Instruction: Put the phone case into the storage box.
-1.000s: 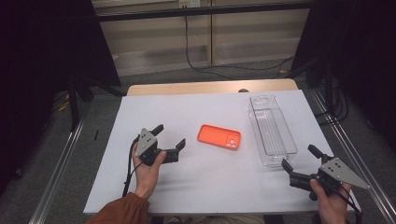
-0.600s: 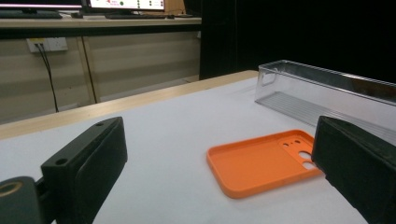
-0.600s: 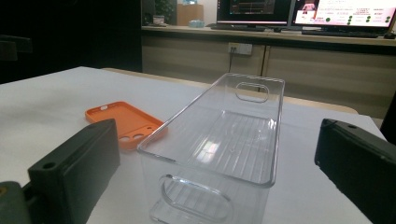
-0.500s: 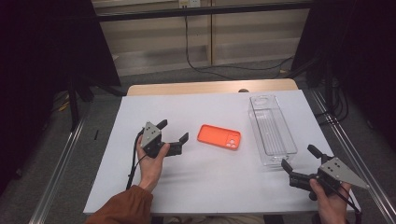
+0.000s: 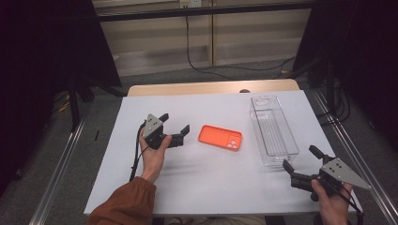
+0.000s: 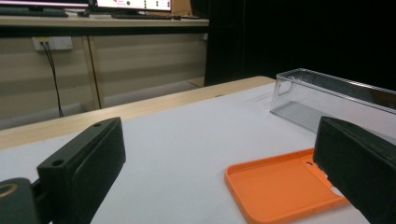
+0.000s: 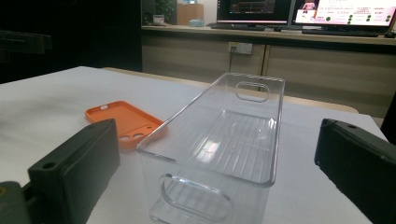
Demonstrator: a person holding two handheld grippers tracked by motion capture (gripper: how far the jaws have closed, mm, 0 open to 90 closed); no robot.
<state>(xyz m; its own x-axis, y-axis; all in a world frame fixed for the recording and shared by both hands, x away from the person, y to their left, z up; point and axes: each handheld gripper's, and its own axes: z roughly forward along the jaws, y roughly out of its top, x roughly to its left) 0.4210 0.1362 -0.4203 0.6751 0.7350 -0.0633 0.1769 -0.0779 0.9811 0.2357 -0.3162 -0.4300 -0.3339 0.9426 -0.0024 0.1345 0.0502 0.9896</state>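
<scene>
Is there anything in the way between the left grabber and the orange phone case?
No, nothing visible blocks it. The left gripper is open, with only bare white table between it and the orange phone case. The clear plastic bin stands on the far side of the case, so it isn't in the path.

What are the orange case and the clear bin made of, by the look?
Orange phone case: probably silicone or soft plastic, matte; it shows an even colour with no glare, a thin raised lip and moulded camera cutouts. Clear bin: seemingly rigid acrylic or a similar hard plastic, glossy; you can see through its walls, there are sharp highlights on the ribbed floor, and handle slots are moulded in both ends.
</scene>
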